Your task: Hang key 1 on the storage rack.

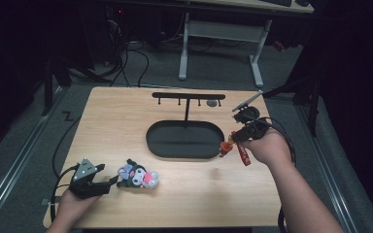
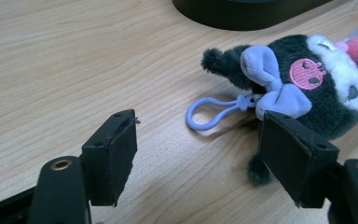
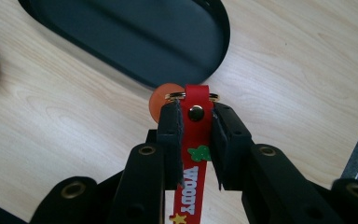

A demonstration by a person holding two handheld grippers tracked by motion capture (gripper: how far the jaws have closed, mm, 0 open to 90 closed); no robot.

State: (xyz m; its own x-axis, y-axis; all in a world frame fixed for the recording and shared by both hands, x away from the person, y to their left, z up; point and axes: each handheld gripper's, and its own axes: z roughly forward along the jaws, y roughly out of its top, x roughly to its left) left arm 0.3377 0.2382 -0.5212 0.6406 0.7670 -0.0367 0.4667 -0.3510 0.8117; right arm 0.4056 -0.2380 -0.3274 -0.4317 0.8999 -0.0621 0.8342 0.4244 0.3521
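My right gripper [image 3: 196, 122] pinches a red Woody-printed strap [image 3: 195, 154], wrist raised at the black oval tray's [image 1: 155, 145] three o'clock. My left gripper [image 2: 198, 140] gapes empty, low at the black plush toy's [image 2: 303, 79] nine o'clock.

High view overlooks table [image 1: 126, 111]; tool cameras sit close above it.
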